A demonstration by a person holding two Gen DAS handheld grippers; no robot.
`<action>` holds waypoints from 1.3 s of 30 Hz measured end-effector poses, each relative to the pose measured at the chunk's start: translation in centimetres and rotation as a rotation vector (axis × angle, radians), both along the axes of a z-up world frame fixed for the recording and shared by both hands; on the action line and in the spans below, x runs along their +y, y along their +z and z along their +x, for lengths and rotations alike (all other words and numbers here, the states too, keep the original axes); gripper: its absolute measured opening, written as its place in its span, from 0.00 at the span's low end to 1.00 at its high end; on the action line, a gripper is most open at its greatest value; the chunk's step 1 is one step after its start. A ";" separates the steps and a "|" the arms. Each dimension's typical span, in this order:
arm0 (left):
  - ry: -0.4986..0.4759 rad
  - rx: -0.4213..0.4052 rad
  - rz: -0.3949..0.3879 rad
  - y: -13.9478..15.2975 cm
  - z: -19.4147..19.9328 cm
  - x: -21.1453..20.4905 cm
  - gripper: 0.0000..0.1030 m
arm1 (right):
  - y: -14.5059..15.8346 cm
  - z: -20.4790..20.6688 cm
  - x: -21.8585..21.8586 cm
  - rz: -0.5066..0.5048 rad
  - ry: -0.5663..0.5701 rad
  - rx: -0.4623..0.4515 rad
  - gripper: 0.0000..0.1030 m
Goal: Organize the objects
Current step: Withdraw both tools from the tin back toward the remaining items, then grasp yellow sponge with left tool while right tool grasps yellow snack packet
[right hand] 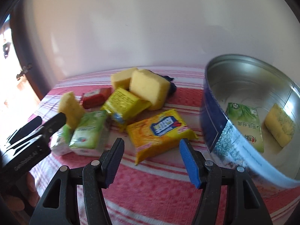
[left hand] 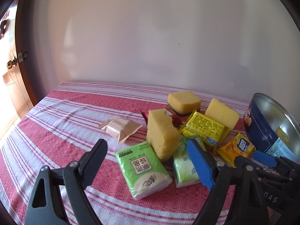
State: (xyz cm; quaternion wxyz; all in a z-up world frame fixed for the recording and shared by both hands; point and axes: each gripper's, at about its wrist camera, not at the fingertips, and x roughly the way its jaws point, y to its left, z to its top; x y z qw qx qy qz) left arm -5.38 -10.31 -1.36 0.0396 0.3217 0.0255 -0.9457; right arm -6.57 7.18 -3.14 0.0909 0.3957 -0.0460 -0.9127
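Right gripper [right hand: 151,159]: held spread wide, nothing between the pads; it is poised low over the striped cloth [right hand: 159,193], pointed at the pile.

Orange biscuit packet [right hand: 159,130]: lying flat on the cloth straight ahead of the right gripper, just beyond its fingertips; this is judged the likeliest next pick.

Long axis of the packet: run diagonally, from the near-left corner up toward the far right, so it is skewed to the gap between the fingers; a slight wrist turn is judged necessary for the pads to close across the short side.

Blue tin [right hand: 215,116]: tilted, its open mouth turned toward the camera, just right of the packet; a green tissue pack [right hand: 245,123] and a yellow sponge [right hand: 280,127] are already seen inside.

Left gripper [left hand: 148,163]: also held open and empty; its fingers straddle the green tissue pack [left hand: 143,170] lying on the cloth, with a torn sponge [left hand: 161,133] leaning just behind it.

Nearer hand: the right one is judged nearer to both packet and tin; the left is nearer to the tissue packs.

Carry direction: a short move to the right, from packet to tin mouth, is expected.

Risk: the glossy wrapper may slip if pinched at a corner.
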 end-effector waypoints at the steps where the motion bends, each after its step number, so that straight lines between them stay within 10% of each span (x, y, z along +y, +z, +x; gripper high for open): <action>1: 0.001 -0.003 -0.010 0.0 -0.3 0.3 0.86 | -0.3 -0.5 0.1 -0.008 0.008 -0.018 0.62; 12: 0.052 -0.057 -0.013 -0.8 -3.9 0.5 0.85 | -0.8 -3.4 -2.7 0.108 0.121 -0.053 0.69; 18: 0.027 -0.105 0.121 -1.9 -4.7 -1.6 0.44 | -0.9 -4.3 -3.7 0.138 0.152 -0.058 0.76; 27: -0.028 -0.004 0.062 -0.5 -2.9 -0.5 0.23 | -0.7 -4.4 -3.2 0.109 0.156 -0.030 0.18; 39: -0.035 0.067 0.176 1.2 -2.6 -2.7 0.22 | 0.5 -3.2 -1.6 -0.001 0.124 0.044 0.17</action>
